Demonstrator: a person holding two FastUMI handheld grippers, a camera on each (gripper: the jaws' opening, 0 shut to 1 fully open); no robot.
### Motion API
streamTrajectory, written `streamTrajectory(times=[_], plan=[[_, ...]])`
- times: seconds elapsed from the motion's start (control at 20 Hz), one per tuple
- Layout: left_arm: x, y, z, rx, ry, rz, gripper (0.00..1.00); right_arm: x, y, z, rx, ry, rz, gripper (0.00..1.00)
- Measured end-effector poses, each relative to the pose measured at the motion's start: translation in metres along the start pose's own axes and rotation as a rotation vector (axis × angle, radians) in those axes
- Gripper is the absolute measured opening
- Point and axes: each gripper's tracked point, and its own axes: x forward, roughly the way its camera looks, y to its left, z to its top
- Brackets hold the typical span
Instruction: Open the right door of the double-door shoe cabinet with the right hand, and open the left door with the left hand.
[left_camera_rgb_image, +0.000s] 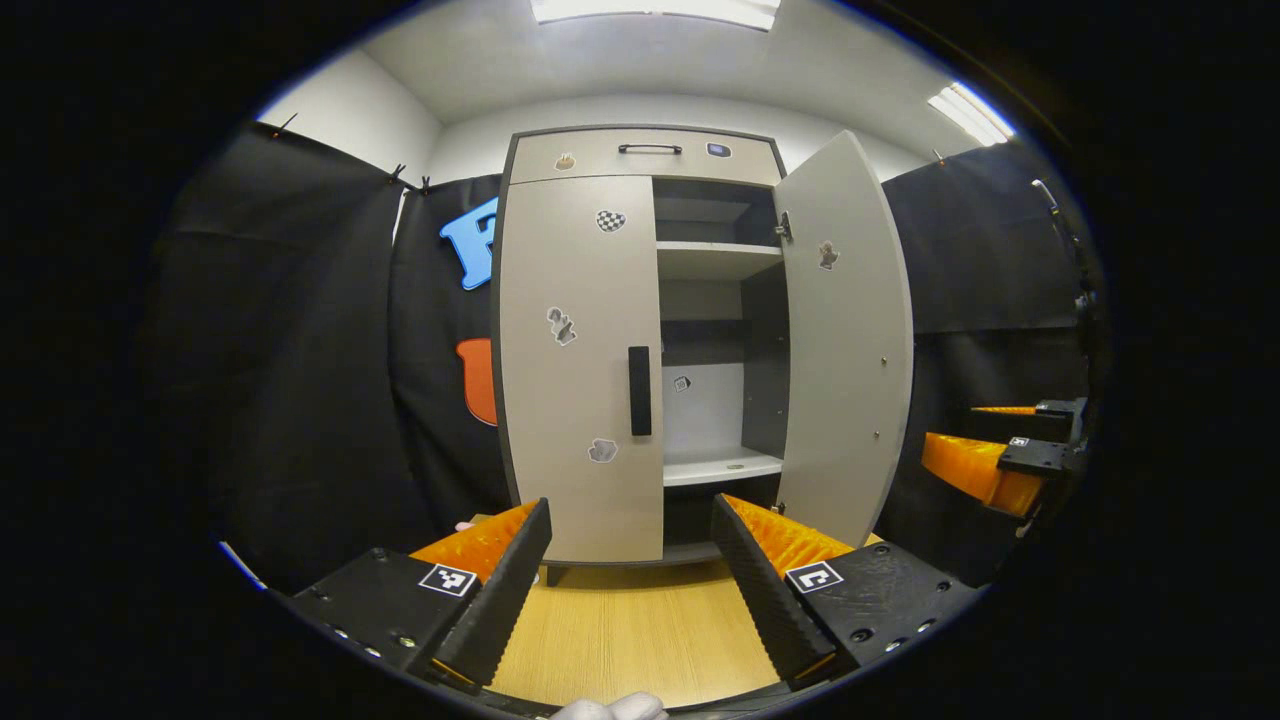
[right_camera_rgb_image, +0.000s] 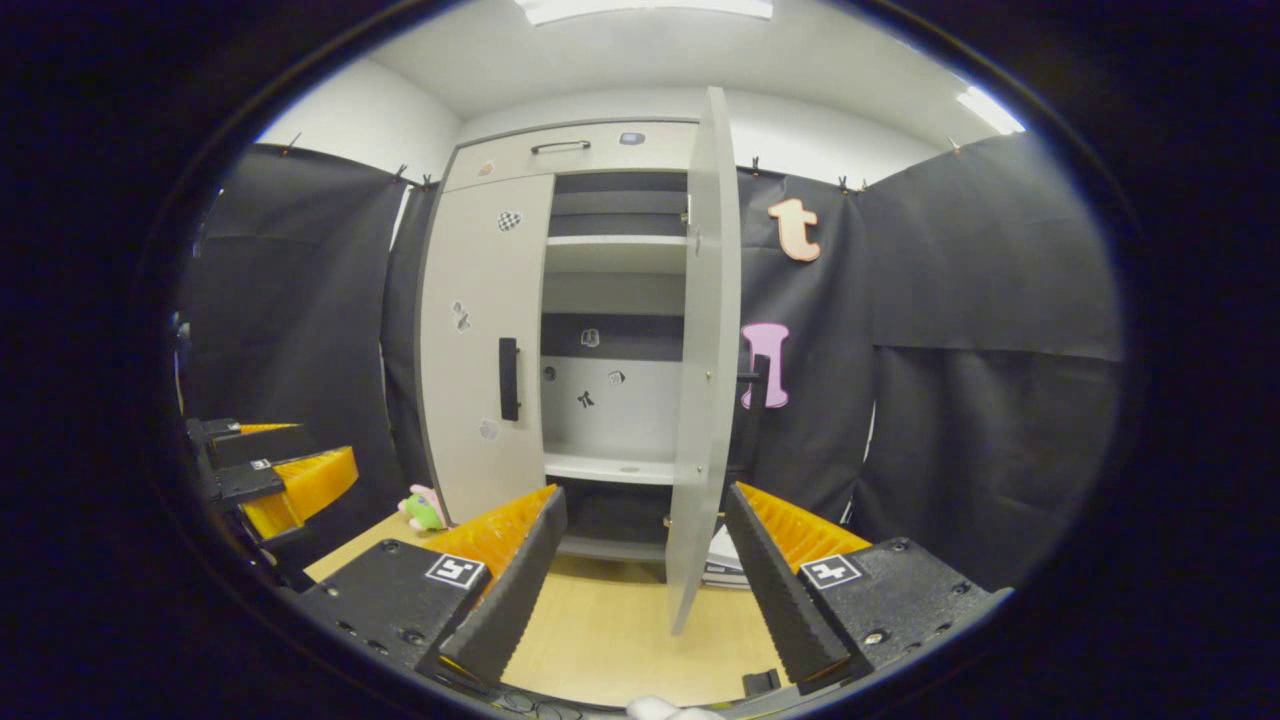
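**Shoe cabinet: right door open, left door to go**

Approx. halfway, judging by how things sit. The right door (right_camera_rgb_image: 705, 340) is swung out, w/ shelves visible behind it; in the right gripper view it stands edge-on just ahead of the right gripper (right_camera_rgb_image: 640, 585), jaws wide, holding nothing. The left door (left_camera_rgb_image: 578, 360) is shut, its dark handle (left_camera_rgb_image: 639, 390) straight ahead of and above the left gripper (left_camera_rgb_image: 630, 590), also wide and empty. Stickers dot the doors; no brand or legible writing.
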Motion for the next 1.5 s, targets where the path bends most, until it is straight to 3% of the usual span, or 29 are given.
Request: streamTrajectory(times=[0.4, 0.8, 1.25, 1.3, 1.35, 1.5], plan=[[0.089, 0.009, 0.03, -0.007, -0.053, 0.003, 0.96, -0.01, -0.015, 0.019, -0.013, -0.019, -0.063, 0.99], [0.198, -0.01, 0.046, -0.002, -0.071, -0.023, 0.96, -0.01, -0.039, 0.02, -0.004, 0.006, -0.139, 0.99], [0.295, 0.006, 0.023, 0.001, -0.013, 0.044, 0.96, 0.003, -0.035, 0.021, -0.04, 0.024, -0.137, 0.99], [0.3, 0.006, 0.022, -0.008, -0.007, 0.041, 0.89, 0.005, -0.035, 0.021, -0.043, 0.026, -0.132, 0.99], [0.305, 0.004, 0.021, -0.013, -0.002, 0.035, 0.96, 0.006, -0.034, 0.02, -0.046, 0.026, -0.125, 0.99], [0.313, 0.003, 0.022, -0.002, -0.006, 0.038, 0.96, 0.009, -0.033, 0.019, -0.057, 0.028, -0.118, 0.98]])
